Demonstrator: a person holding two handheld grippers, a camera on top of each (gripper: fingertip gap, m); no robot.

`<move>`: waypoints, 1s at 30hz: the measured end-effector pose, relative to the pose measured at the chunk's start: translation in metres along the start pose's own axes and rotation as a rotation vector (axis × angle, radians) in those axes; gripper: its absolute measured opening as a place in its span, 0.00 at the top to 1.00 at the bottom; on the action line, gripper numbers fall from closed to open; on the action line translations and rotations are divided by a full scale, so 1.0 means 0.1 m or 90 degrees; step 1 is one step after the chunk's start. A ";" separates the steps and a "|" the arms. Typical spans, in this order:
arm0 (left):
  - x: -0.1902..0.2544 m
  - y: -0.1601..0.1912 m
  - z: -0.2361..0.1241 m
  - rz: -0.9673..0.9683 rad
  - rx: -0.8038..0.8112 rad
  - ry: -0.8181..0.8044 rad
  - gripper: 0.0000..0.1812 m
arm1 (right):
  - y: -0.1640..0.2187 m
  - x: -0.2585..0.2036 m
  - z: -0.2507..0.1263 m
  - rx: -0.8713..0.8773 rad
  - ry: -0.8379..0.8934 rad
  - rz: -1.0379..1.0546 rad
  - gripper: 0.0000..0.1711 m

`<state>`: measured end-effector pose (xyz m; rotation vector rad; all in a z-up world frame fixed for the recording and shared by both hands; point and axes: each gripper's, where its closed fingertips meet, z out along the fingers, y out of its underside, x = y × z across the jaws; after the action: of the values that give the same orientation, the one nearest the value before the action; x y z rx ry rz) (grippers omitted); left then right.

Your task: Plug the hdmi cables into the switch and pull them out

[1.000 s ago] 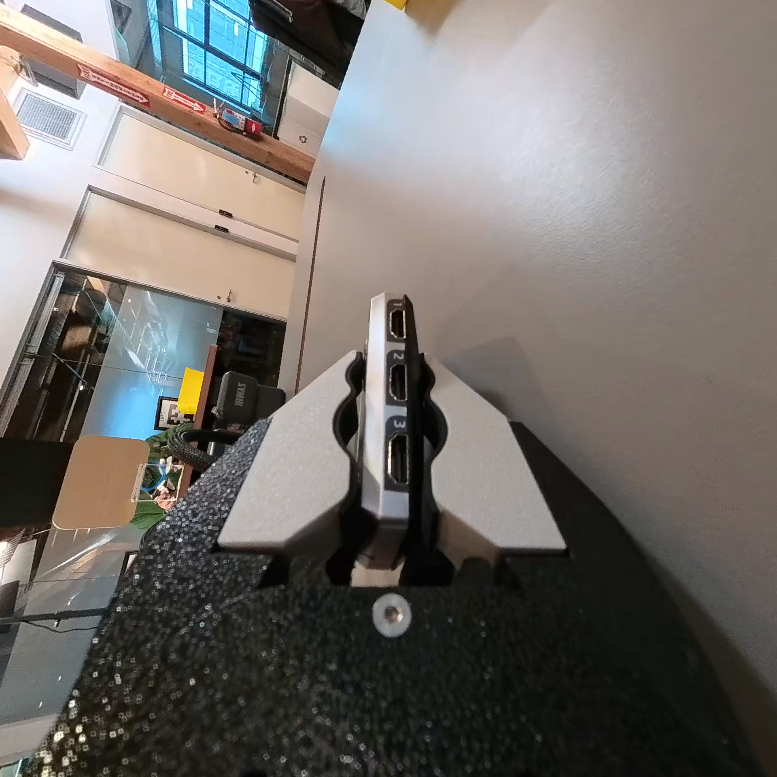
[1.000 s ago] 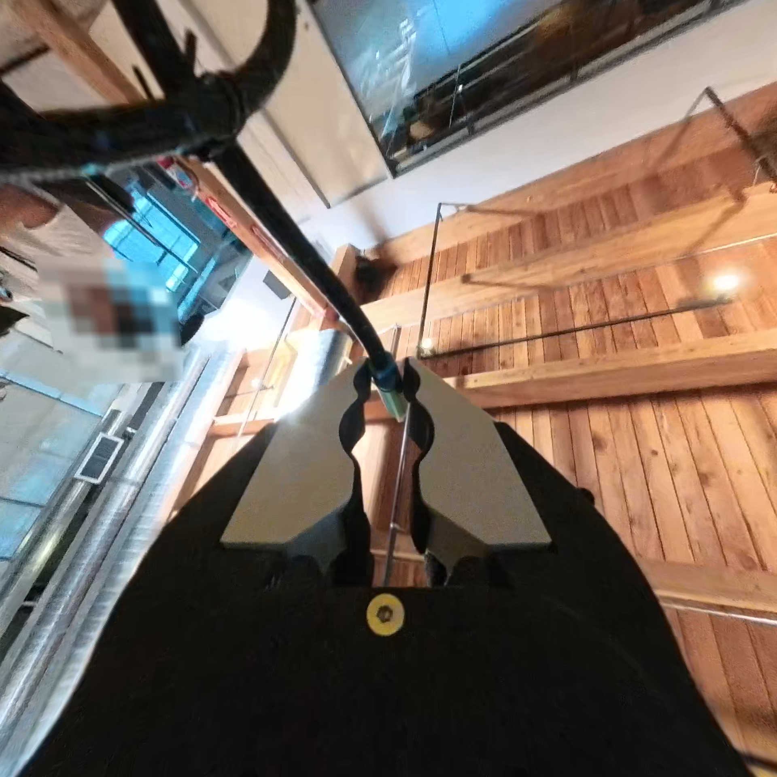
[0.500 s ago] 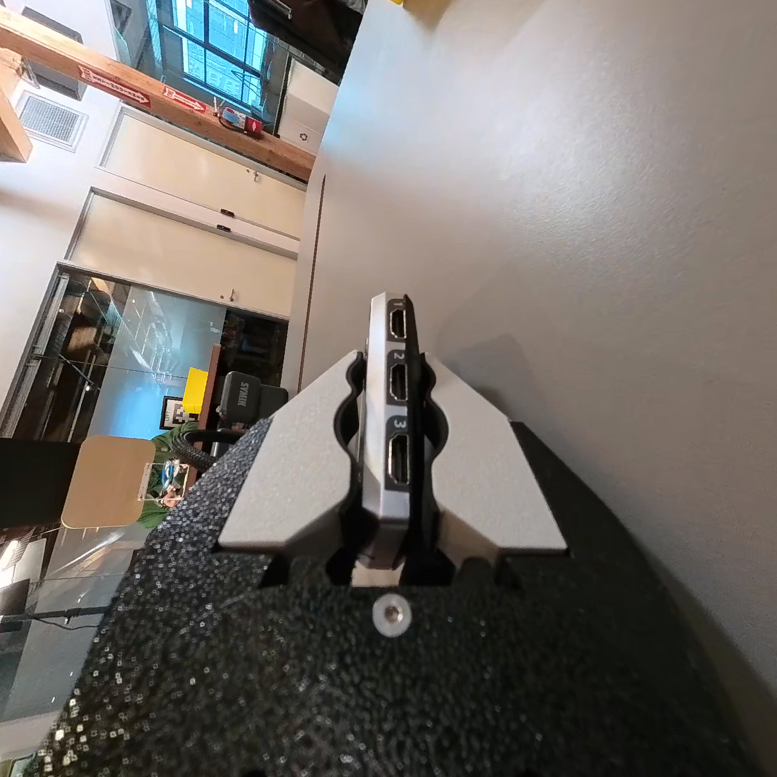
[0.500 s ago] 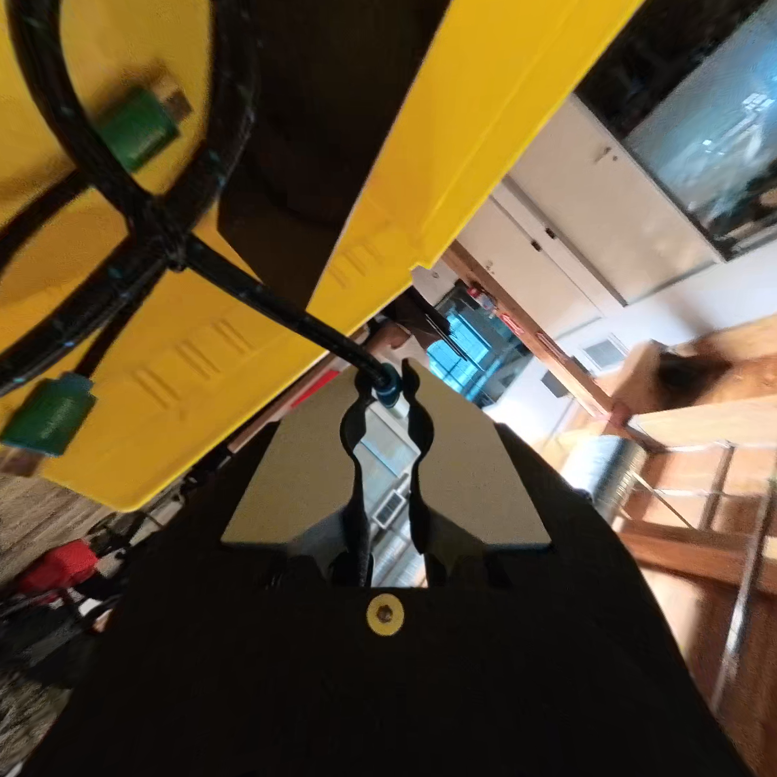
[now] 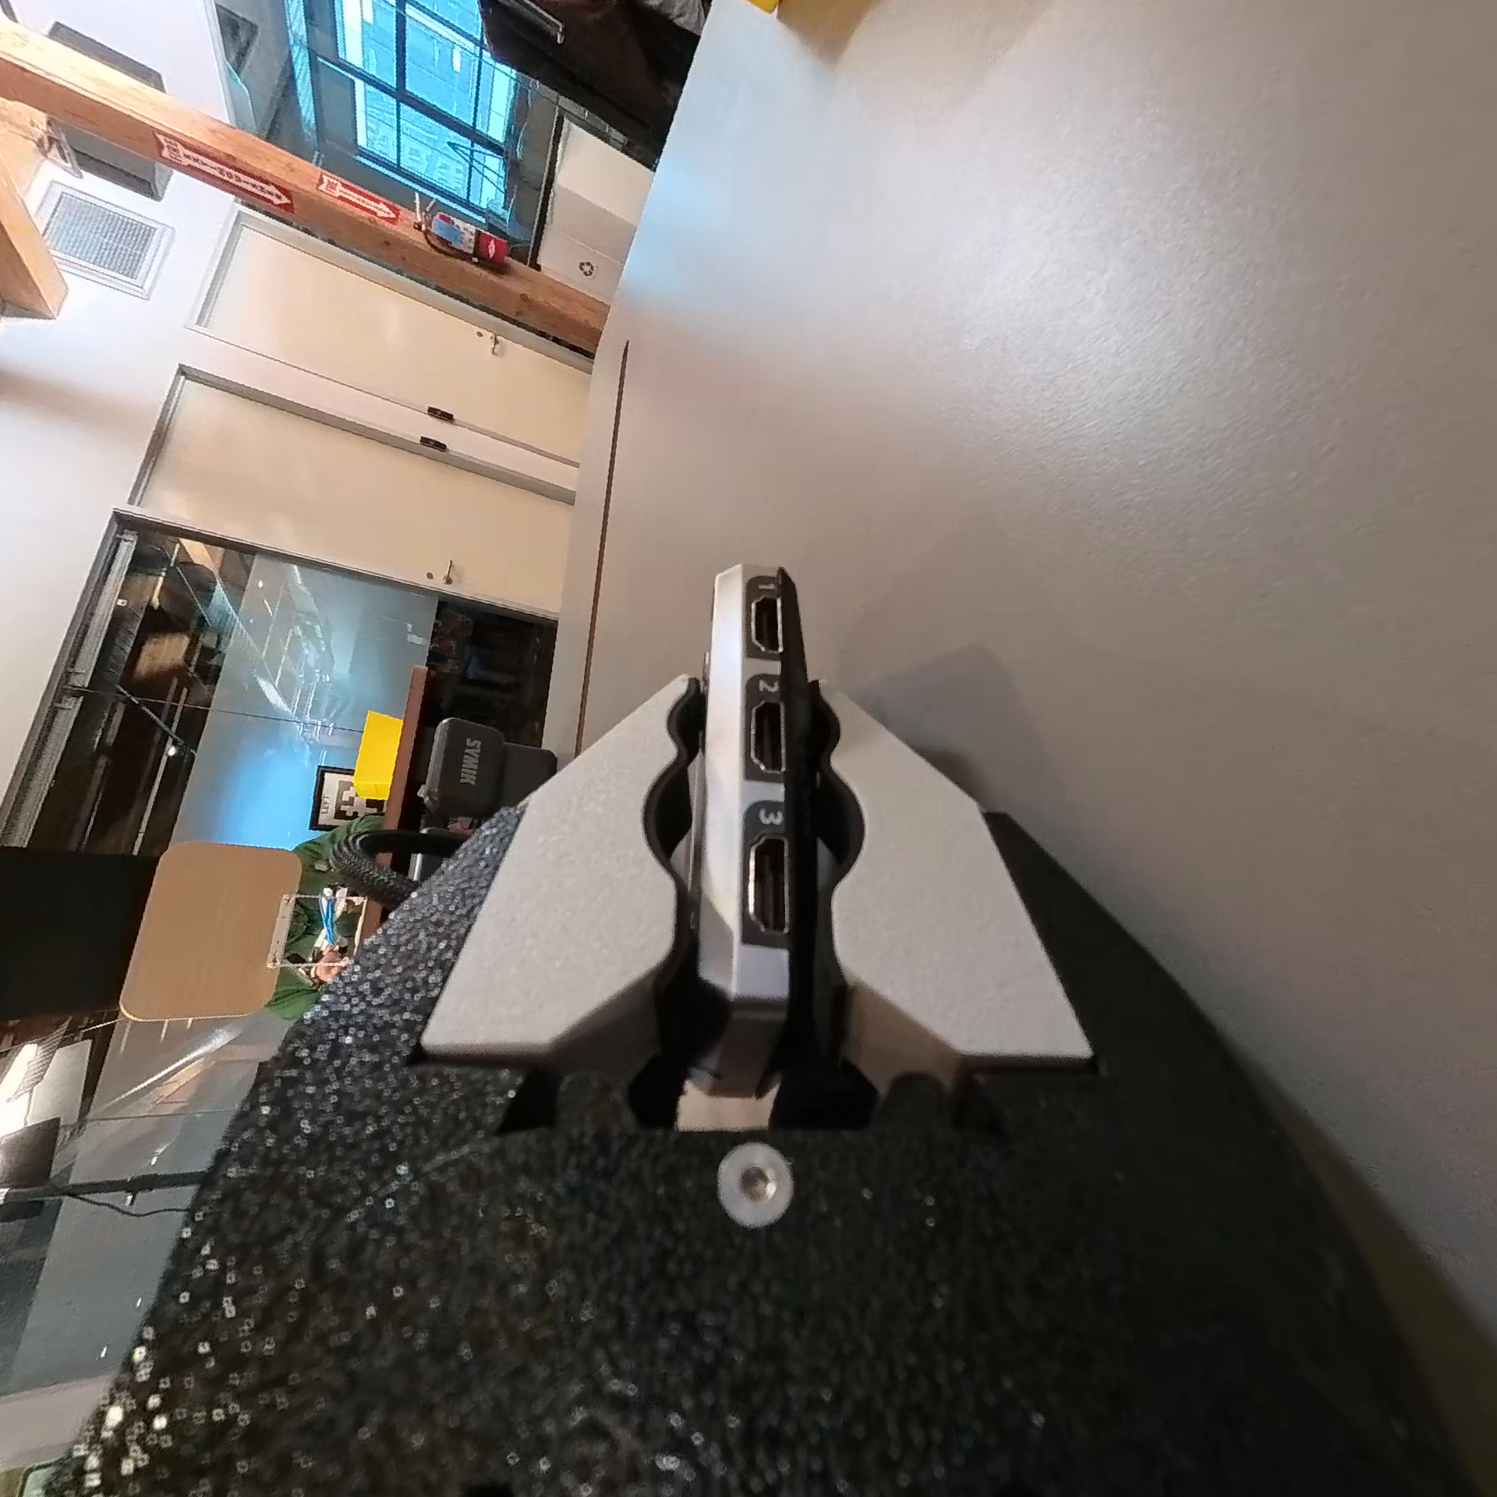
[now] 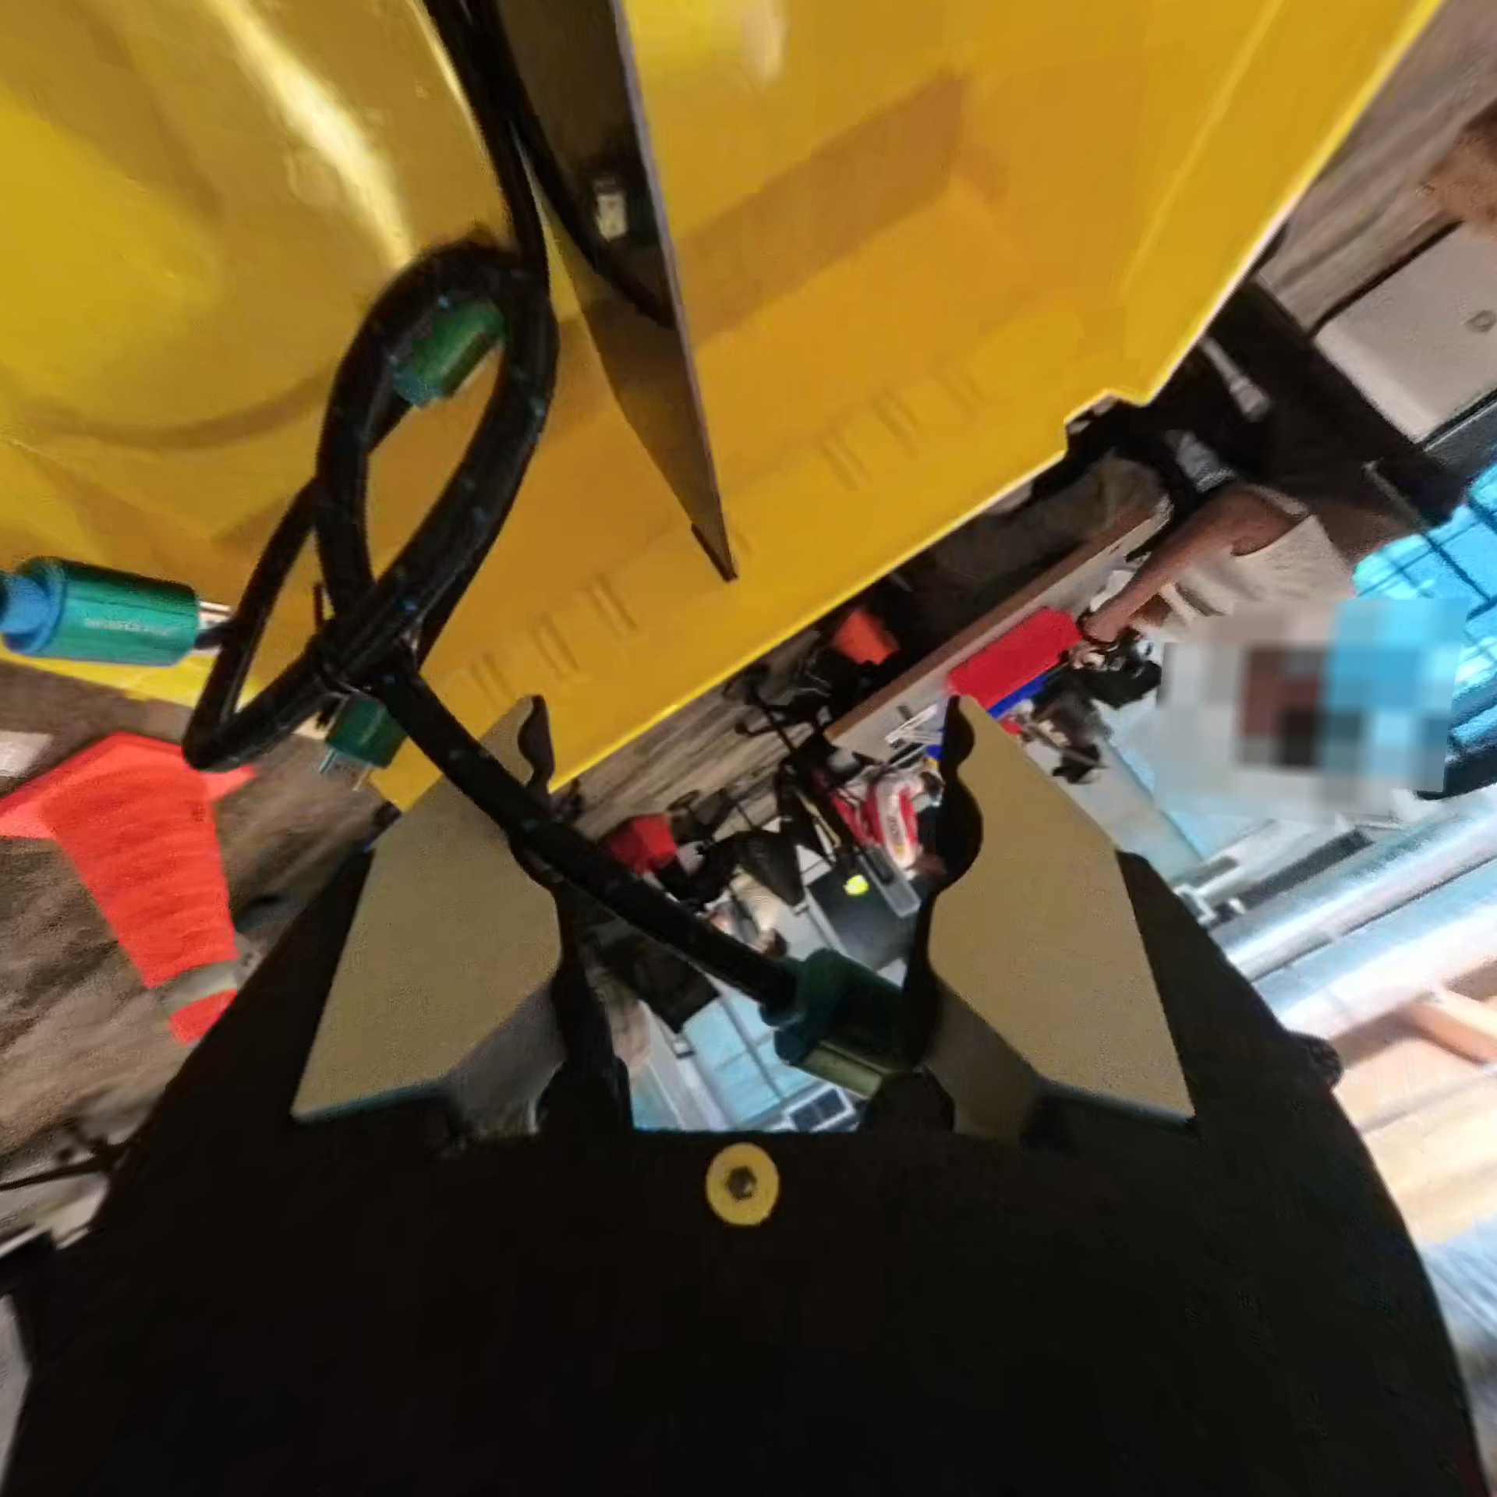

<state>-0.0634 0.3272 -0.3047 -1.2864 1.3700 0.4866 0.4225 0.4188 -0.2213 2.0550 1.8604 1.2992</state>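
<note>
In the left wrist view my left gripper (image 5: 757,697) is shut on a slim silver HDMI switch (image 5: 761,753), held on edge with its three empty ports facing the camera, just above a grey tabletop (image 5: 1134,405). In the right wrist view my right gripper (image 6: 745,721) is open wide. A black braided HDMI cable (image 6: 567,850) runs between its fingers. The cable's green plug (image 6: 842,1012) lies loose deep between the jaws against the right finger. The rest of the cable bundle (image 6: 356,567), with other green plugs (image 6: 113,616), hangs in front of a yellow bin (image 6: 891,243).
A black flat wedge-shaped thing (image 6: 640,283) lies in the yellow bin. An orange-red object (image 6: 138,850) sits at the left. A person with a red gripper (image 6: 1012,656) stands beyond the bin. The tabletop's far edge (image 5: 603,526) gives onto a room with doors. Across from one pair of fingers to the other is roughly 50 centimetres.
My right gripper swung from the wooden ceiling down to the yellow bin and opened. The plug it pinched at the fingertips now lies loose between the fingers. The left gripper stayed still.
</note>
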 end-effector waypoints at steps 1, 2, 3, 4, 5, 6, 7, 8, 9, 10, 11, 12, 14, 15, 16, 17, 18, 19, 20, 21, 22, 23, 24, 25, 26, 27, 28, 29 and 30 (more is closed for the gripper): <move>0.00 0.00 0.00 0.000 0.000 0.000 0.87 | 0.06 0.02 -0.06 0.000 -0.013 0.027 0.44; 0.00 0.00 0.00 0.001 0.000 0.000 0.87 | 0.14 0.04 -0.12 -0.005 -0.020 0.051 0.44; 0.00 0.00 0.00 0.002 0.000 -0.001 0.87 | 0.22 0.06 -0.19 -0.015 -0.023 0.077 0.44; 0.00 0.00 0.00 0.001 0.001 -0.001 0.87 | 0.28 0.07 -0.27 -0.021 -0.022 0.102 0.45; 0.00 0.00 0.00 -0.001 0.002 0.000 0.87 | 0.33 0.07 -0.36 -0.023 -0.021 0.123 0.45; 0.00 0.00 0.00 -0.004 0.003 0.000 0.87 | 0.37 0.06 -0.46 -0.023 -0.018 0.140 0.45; -0.01 -0.01 -0.01 -0.008 0.004 0.001 0.87 | 0.39 0.04 -0.57 -0.021 -0.015 0.156 0.47; -0.01 -0.02 -0.01 -0.013 0.008 0.004 0.87 | 0.40 0.01 -0.69 -0.021 -0.010 0.170 0.48; -0.01 -0.03 -0.02 -0.020 0.014 0.007 0.87 | 0.37 0.01 -0.85 -0.017 0.009 0.177 0.49; -0.02 -0.05 -0.03 -0.031 0.022 0.006 0.87 | 0.27 0.03 -1.03 0.007 0.044 0.174 0.52; -0.04 -0.09 -0.05 -0.047 0.036 0.005 0.87 | 0.04 0.04 -1.22 0.063 0.072 0.161 0.54; -0.07 -0.14 -0.08 -0.072 0.060 0.006 0.87 | -0.31 -0.03 -1.42 0.154 0.084 0.133 0.55; -0.13 -0.29 -0.16 -0.138 0.125 0.014 0.87 | -1.23 -0.23 -1.91 0.396 0.122 0.042 0.56; -0.15 -0.36 -0.22 -0.166 0.162 0.022 0.87 | -1.67 -0.34 -2.19 0.515 0.162 0.000 0.56; -0.16 -0.43 -0.27 -0.188 0.194 0.035 0.87 | -2.06 -0.47 -2.45 0.617 0.202 -0.036 0.56; -0.15 -0.48 -0.32 -0.200 0.222 0.047 0.87 | -2.38 -0.60 -2.66 0.691 0.246 -0.069 0.57; -0.15 -0.53 -0.36 -0.206 0.243 0.056 0.87 | -2.64 -0.73 -2.80 0.740 0.276 -0.099 0.60; -0.14 -0.56 -0.39 -0.212 0.256 0.066 0.87 | -2.88 -0.84 -2.90 0.778 0.299 -0.122 0.61; -0.13 -0.58 -0.41 -0.217 0.262 0.075 0.87 | -3.08 -0.94 -2.99 0.815 0.316 -0.138 0.63; -0.12 -0.59 -0.42 -0.217 0.265 0.079 0.87 | -3.23 -1.03 -3.06 0.847 0.326 -0.151 0.67; -0.10 -0.60 -0.43 -0.212 0.269 0.085 0.87 | -3.35 -1.08 -3.12 0.876 0.341 -0.158 0.71; -0.08 -0.60 -0.43 -0.206 0.271 0.090 0.87 | -3.42 -1.10 -3.19 0.898 0.369 -0.161 0.75; -0.06 -0.61 -0.43 -0.198 0.270 0.095 0.87 | -3.47 -1.09 -3.24 0.912 0.394 -0.162 0.77; -0.04 -0.61 -0.43 -0.190 0.268 0.100 0.87 | -3.52 -1.09 -3.27 0.919 0.399 -0.165 0.78; -0.02 -0.61 -0.43 -0.183 0.268 0.104 0.87 | -3.55 -1.09 -3.29 0.925 0.393 -0.164 0.78; -0.01 -0.62 -0.43 -0.177 0.267 0.108 0.87 | -3.57 -1.09 -3.30 0.928 0.384 -0.165 0.78; 0.00 -0.62 -0.44 -0.174 0.271 0.112 0.87 | -3.59 -1.10 -3.29 0.929 0.371 -0.172 0.79; 0.00 -0.64 -0.45 -0.179 0.278 0.113 0.87 | -3.61 -1.13 -3.27 0.930 0.357 -0.182 0.87; 0.00 -0.64 -0.45 -0.180 0.279 0.117 0.86 | -3.61 -1.13 -3.28 0.941 0.348 -0.184 0.89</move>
<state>-0.0272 0.2680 -0.2685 -1.1511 1.3239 -0.1272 -0.0513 0.2648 -0.2765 1.5221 3.9205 0.2537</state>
